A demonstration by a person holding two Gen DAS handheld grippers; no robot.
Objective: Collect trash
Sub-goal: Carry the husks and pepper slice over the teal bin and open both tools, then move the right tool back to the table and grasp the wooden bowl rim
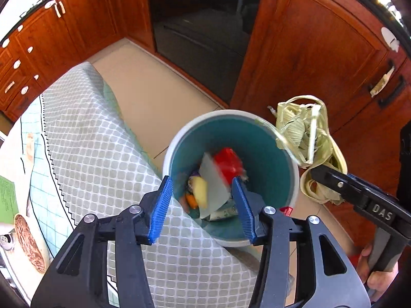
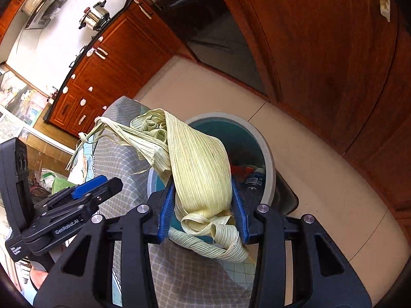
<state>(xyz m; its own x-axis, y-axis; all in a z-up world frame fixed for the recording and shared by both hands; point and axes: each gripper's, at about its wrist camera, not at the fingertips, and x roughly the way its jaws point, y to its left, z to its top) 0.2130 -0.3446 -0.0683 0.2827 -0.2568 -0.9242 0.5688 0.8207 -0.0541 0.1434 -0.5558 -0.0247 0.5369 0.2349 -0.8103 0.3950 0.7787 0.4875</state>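
A round bin with a white rim and teal inside stands on the floor beside the table. In it lie a red item, a yellowish scrap and other litter. My left gripper hangs open over the bin; a blurred grey-white sheet shows between its blue pads without touching them. My right gripper is shut on a bundle of pale green corn husks above the bin's rim. In the left wrist view the husks hang at the bin's right edge.
A table under a grey patterned cloth runs to the left of the bin, with a plate on it. Wooden cabinets and a dark oven stand behind. Beige floor tiles surround the bin. A hand holds the right gripper's handle.
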